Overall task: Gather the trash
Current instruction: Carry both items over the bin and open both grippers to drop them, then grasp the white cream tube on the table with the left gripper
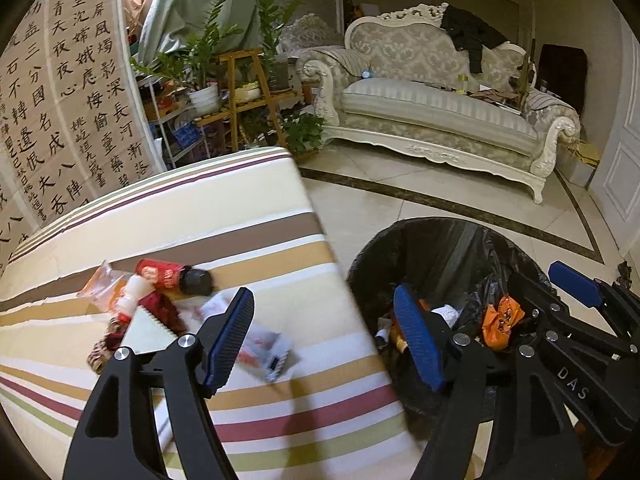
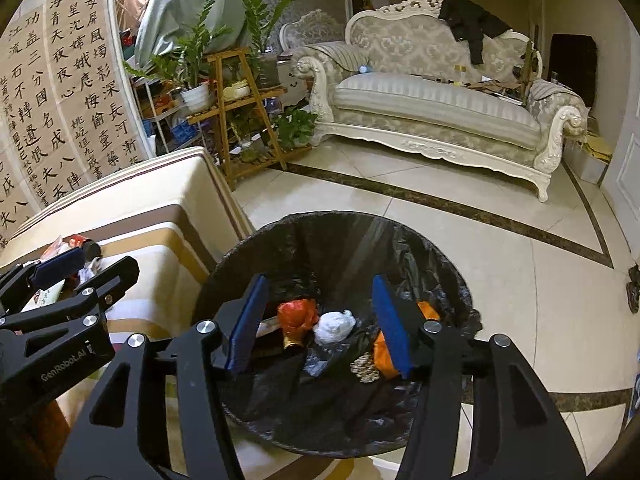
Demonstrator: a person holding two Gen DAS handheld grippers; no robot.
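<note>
Over the black-lined trash bin (image 2: 340, 240), your right gripper (image 2: 324, 320) stands parted with nothing between its blue pads; below them lie a red wrapper (image 2: 298, 314), a white wad (image 2: 334, 326) and an orange bag (image 2: 384, 356). At ten o'clock from the bin, your left gripper (image 1: 324, 336) gapes wide and empty across the edge of the striped table (image 1: 200, 208), where a red bottle (image 1: 172, 276) and a blurred clear packet (image 1: 264, 348) lie among the litter.

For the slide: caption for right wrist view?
Right gripper open above the black-lined trash bin, wrappers already inside.
</note>
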